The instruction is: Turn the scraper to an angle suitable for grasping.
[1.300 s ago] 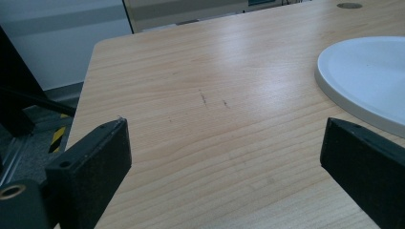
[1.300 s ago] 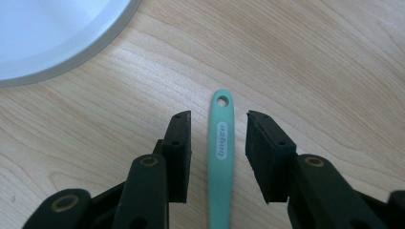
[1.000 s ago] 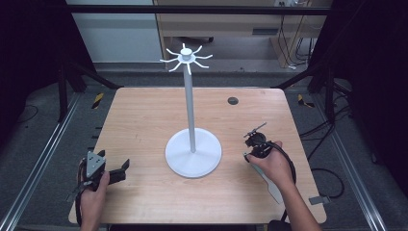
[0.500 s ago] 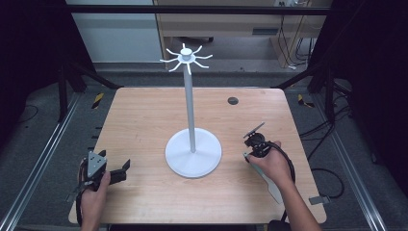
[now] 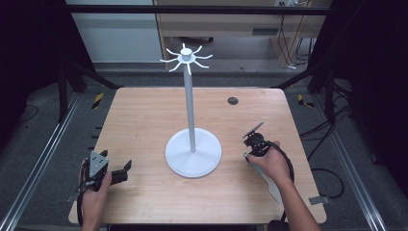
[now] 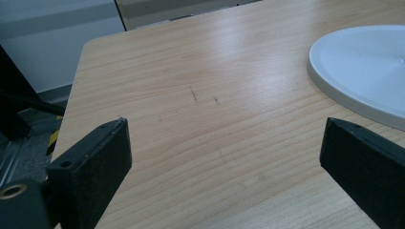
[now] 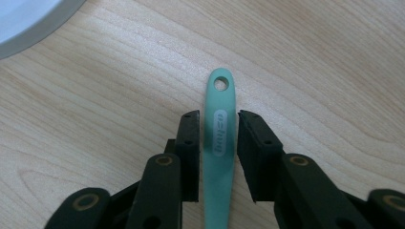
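Right gripper [image 7: 217,157], near the right edge of the light wooden table [image 5: 144,120]: jaws have just been closing around the flat mint-green plastic handle with a hanging hole [image 7: 218,138] lying on the tabletop, narrow gaps remaining either side. Left gripper [image 6: 224,157], near the front-left corner: unmoved, jaws spread wide over bare wood. White metal stand with round base [image 5: 193,153], centre: unchanged.

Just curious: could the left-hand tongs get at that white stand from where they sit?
Probably yes. The left tongs stand open on bare table, and nothing lies between them and the white stand, whose base shows just ahead.
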`<action>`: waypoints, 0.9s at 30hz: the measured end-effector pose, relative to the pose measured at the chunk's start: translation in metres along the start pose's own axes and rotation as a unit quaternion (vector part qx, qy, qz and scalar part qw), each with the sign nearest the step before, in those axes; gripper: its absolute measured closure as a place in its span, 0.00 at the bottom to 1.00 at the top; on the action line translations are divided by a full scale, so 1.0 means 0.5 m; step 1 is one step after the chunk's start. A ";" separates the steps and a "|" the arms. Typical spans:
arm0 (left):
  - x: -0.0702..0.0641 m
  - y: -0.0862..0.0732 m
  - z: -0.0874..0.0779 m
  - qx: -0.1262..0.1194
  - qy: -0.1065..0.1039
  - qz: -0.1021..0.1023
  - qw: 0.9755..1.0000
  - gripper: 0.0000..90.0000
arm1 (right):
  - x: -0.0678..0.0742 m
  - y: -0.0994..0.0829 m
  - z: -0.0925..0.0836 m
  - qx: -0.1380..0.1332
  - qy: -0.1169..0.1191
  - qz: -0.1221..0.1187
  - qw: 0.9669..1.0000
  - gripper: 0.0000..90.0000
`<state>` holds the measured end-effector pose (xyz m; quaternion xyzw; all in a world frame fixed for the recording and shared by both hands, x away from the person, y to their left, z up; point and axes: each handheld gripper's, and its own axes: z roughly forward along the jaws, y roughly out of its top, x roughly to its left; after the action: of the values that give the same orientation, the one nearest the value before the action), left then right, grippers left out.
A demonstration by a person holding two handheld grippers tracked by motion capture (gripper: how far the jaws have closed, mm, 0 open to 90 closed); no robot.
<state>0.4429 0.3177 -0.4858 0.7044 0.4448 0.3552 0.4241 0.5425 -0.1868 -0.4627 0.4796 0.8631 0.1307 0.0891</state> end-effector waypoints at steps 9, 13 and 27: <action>-0.005 0.001 0.002 0.005 -0.002 0.009 1.000 0.04 | -0.001 0.004 0.009 0.012 0.000 -0.001 1.000 0.81; -0.005 0.002 0.001 0.006 -0.002 0.012 1.000 0.04 | -0.001 0.005 0.011 0.015 0.002 0.002 1.000 0.82; -0.006 0.001 0.003 0.008 -0.004 0.010 1.000 0.04 | -0.005 0.004 -0.017 -0.013 -0.001 -0.007 1.000 0.83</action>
<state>0.4430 0.3144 -0.4863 0.7138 0.4384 0.3530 0.4168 0.5428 -0.1890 -0.4538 0.4728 0.8644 0.1413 0.0967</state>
